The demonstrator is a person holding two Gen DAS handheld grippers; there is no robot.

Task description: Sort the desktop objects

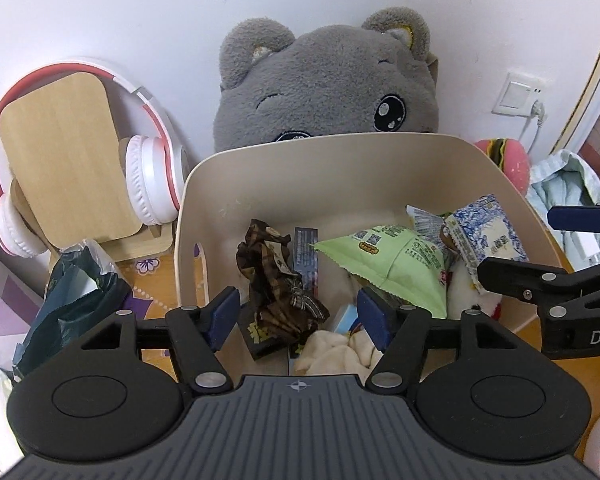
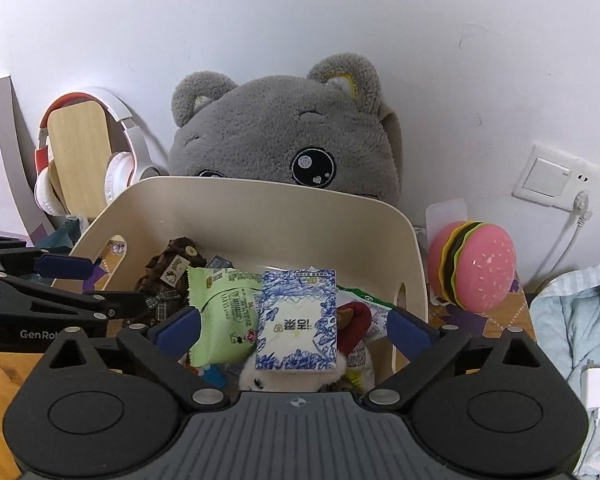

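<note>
Currently both grippers hover over the beige bin point(image 2: 260, 208), jaws spread, nothing held. Left gripper point(image 1: 298, 314) brackets the brown plaid fabric piece point(image 1: 276, 276) at the bin's left side: soft, light, crumples; pinch a bunched fold mid-body, not the bow. Right gripper point(image 2: 294, 332) sits above the blue-and-white packet point(image 2: 298, 320), lying atop the pile, just right of the green snack bag point(image 2: 220, 312). Packet looks light, flat, slick film; likely best taken across its side edges. Green bag puffy, would slip under squeeze.
</note>
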